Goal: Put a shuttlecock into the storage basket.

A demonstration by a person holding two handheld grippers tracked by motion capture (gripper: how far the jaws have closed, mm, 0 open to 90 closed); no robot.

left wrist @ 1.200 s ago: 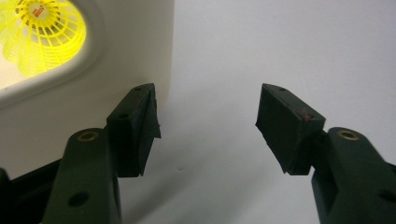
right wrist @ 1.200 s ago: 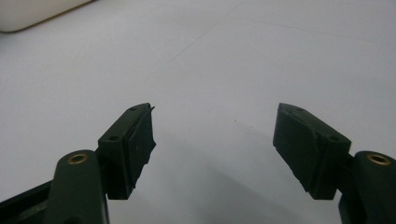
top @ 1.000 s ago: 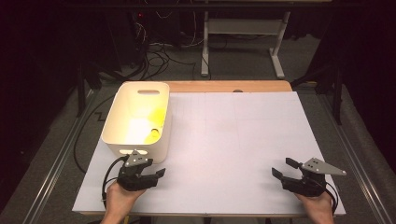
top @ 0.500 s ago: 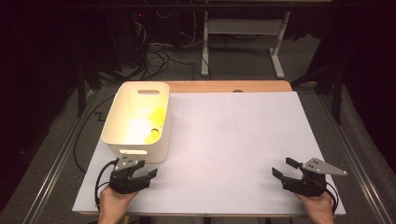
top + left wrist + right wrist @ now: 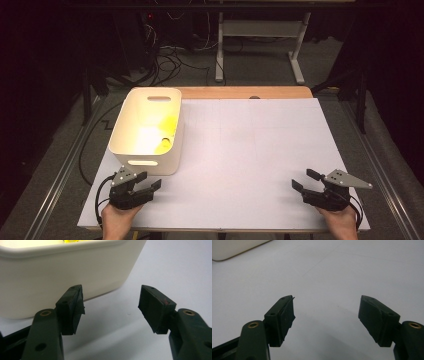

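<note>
Bin (image 5: 150, 131): white, at 10 o'clock on tabletop (image 5: 250, 150).
Your left claw (image 5: 146, 187): released, near bin.
Your right claw (image 5: 303, 180): released, empty.

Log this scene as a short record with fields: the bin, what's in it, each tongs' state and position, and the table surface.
bin: white plastic bin with handle slots, upright, on the left part of the table
contents: something yellow inside, too blurred to name
left tongs: open, holding nothing, just in front of the bin's near wall, not touching
right tongs: open, holding nothing, near right corner, far from the bin
table surface: white sheet
</note>
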